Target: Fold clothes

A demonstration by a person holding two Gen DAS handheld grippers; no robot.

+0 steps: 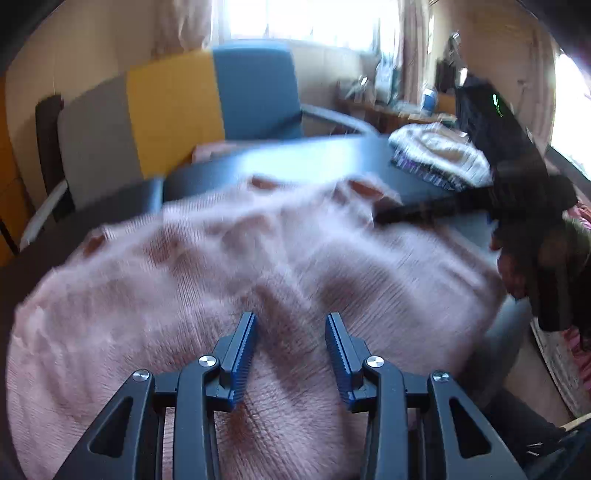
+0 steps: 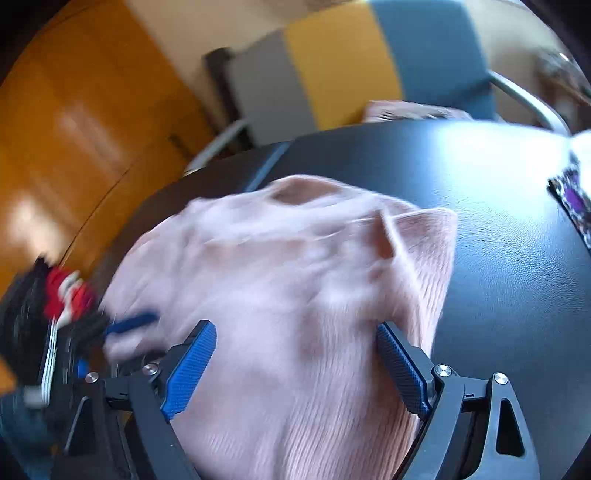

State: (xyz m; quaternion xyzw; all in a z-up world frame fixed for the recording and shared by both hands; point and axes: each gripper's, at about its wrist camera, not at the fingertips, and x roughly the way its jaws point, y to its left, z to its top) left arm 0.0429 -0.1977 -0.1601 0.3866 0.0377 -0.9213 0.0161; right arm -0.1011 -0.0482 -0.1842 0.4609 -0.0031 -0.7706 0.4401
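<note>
We have two cameras, one on each gripper, and each looks forward along its own fingers. Our left camera sits low and close over the pink sweater (image 1: pixel 258 266) and faces across the dark table (image 1: pixel 295 162) toward the chairs (image 1: pixel 177 107) and the bright window (image 1: pixel 314 18). At its right side we see the right gripper (image 1: pixel 384 216) reaching in. Our right camera is tipped to one side and also sits very near the sweater (image 2: pixel 295 288). It faces over the table (image 2: pixel 498 240) to the chairs (image 2: pixel 351 66). Both views share the sweater, the table, the chairs and a pile of clothes (image 1: pixel 439 158) at the right edge (image 2: pixel 576 184).
</note>
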